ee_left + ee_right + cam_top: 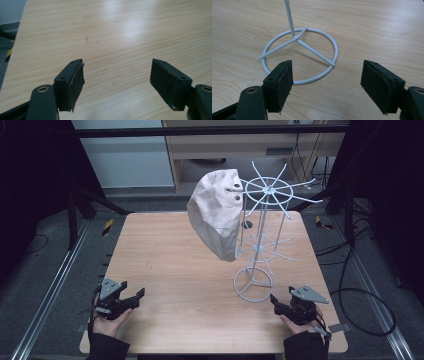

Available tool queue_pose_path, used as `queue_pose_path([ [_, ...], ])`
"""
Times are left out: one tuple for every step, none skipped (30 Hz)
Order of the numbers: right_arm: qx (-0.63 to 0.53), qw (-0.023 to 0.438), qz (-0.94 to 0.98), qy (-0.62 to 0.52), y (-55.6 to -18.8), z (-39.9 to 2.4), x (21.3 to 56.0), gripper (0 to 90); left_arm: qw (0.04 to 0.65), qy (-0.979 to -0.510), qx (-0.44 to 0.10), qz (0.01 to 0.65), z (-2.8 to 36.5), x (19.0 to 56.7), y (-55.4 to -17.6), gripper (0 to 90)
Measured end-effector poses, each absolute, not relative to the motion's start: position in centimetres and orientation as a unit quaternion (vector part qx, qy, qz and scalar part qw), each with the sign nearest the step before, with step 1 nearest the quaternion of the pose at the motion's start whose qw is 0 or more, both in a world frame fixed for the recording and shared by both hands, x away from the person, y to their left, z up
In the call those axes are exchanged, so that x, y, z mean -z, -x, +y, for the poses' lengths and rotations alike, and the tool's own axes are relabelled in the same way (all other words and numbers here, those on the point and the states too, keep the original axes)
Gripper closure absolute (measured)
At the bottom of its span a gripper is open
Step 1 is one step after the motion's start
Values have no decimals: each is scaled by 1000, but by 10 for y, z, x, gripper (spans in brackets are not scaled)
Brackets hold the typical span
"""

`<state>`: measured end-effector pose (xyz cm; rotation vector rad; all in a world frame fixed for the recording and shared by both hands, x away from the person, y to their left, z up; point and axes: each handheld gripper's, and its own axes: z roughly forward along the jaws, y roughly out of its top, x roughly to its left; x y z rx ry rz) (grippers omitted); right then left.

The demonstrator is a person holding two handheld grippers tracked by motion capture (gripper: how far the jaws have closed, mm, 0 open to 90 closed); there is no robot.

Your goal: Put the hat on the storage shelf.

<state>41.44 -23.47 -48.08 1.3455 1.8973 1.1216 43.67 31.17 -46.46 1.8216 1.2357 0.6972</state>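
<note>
A white wire rack (260, 235) with spoke-like hooks stands upright on the wooden table (170, 270), right of centre. A cream cloth hat (218, 212) hangs from one of its upper hooks on the left side. My left gripper (134, 296) rests low near the table's front left, open, with bare wood (117, 50) between its jaws. My right gripper (275, 303) sits at the front right, open and empty, just in front of the rack's round base ring (299, 56). Its jaws point at that ring without touching it.
The table's front edge lies right under both hands. Dark frame posts stand at the far left (75, 205) and far right (347, 205). Cables (360, 295) trail on the grey floor to the right. A wooden cabinet (250, 145) stands behind the table.
</note>
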Motion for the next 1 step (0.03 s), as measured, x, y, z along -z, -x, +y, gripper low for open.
queue_pose_path([
  [-416,279,707,-499,-415,-235,481,249,402,-720,-275,494,314,466,-437,265],
])
